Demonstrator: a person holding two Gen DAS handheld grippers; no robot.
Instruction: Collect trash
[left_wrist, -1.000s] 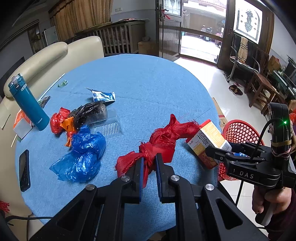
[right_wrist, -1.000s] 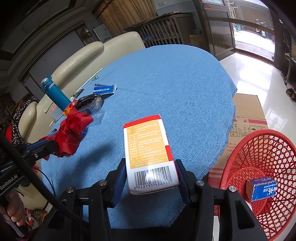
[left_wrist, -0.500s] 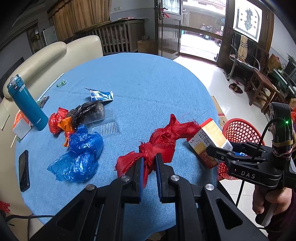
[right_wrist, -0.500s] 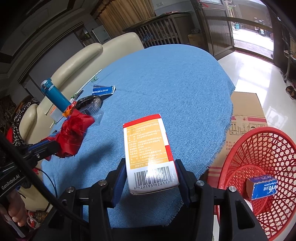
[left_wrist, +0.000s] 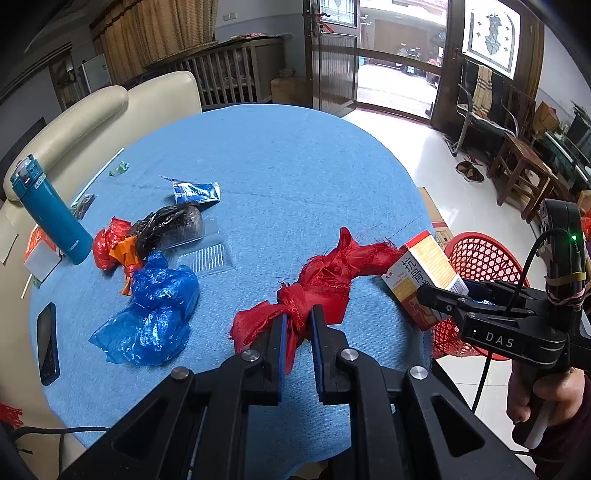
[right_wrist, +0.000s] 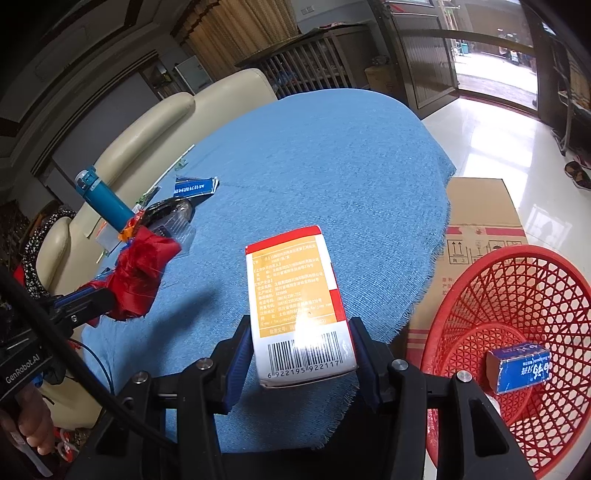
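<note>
Now both fingers are clamped, left gripper (left_wrist: 297, 323) on red rag (left_wrist: 325, 280), right gripper (right_wrist: 297, 354) on box (right_wrist: 295, 295); next, swing each over the basket (right_wrist: 517, 332) and let go.

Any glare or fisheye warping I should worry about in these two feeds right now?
Right wrist view: a bright glare patch on the box washes out some print above the barcode; the floor by the door shines. Left wrist view: the doorway is overexposed, the round table bulges, corners go black; the red bag stays sharp.

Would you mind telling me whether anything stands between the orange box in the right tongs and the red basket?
Nothing visible does: the orange box is beside the red basket, whose open top holds only a small blue box.
</note>
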